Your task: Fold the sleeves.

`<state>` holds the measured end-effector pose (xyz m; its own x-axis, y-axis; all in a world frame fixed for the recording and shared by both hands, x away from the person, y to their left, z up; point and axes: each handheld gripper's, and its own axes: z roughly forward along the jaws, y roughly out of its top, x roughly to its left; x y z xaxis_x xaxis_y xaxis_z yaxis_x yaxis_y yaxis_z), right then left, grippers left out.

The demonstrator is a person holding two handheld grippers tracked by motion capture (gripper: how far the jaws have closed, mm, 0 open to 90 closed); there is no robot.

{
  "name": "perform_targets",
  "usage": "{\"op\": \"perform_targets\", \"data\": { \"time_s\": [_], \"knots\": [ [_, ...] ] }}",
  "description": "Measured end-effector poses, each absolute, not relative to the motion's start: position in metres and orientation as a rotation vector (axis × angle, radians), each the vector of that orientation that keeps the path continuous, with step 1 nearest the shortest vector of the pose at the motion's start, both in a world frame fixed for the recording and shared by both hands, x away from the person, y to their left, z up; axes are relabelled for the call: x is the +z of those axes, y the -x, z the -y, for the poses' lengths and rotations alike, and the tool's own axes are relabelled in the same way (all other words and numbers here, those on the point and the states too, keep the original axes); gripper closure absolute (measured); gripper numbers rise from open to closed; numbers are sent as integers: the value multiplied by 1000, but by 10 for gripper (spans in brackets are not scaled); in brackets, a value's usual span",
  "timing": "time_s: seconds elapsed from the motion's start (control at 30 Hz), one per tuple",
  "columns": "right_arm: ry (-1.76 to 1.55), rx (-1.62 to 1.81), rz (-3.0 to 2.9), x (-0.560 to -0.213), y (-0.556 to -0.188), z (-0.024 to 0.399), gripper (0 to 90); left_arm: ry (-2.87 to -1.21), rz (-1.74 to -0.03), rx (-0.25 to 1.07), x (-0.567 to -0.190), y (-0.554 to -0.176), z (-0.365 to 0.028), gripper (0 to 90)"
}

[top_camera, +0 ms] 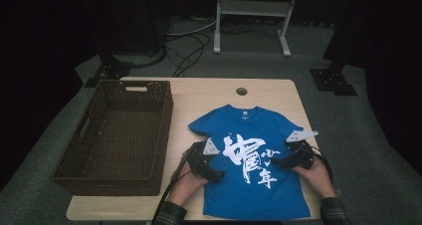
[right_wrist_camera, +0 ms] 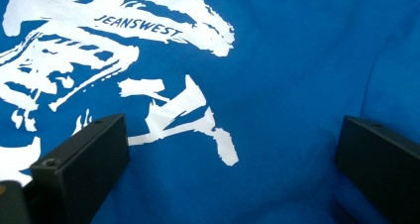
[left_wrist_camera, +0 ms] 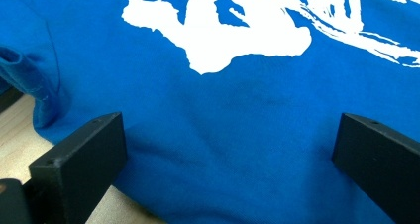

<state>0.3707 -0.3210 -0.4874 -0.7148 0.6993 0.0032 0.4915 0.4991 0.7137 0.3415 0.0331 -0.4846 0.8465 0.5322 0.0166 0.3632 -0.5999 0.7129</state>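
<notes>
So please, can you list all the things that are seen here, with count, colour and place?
T-shirt: one, blue with white print, spread flat on the table's right half, collar away from the person.
Basket: one, dark brown wicker, on the table's left half, nothing visible inside.
Table: one, light wood, round hole near its far edge.
Frame: one, pale grey, on the floor beyond the table.
Left gripper: one, black, jaws apart over the shirt's left side.
Right gripper: one, black, jaws apart over the shirt's right side.
Hands: two, holding the grippers.
</notes>
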Motion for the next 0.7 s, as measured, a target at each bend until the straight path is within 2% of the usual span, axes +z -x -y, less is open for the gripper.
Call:
{"op": "perform_targets", "data": {
  "time_s": [0.7],
  "knots": [
    [-1007, 991, -2499, -485, -343, 334, 0, -2280, -653, 290, -485, -306, -18, 2]
  ]
}}
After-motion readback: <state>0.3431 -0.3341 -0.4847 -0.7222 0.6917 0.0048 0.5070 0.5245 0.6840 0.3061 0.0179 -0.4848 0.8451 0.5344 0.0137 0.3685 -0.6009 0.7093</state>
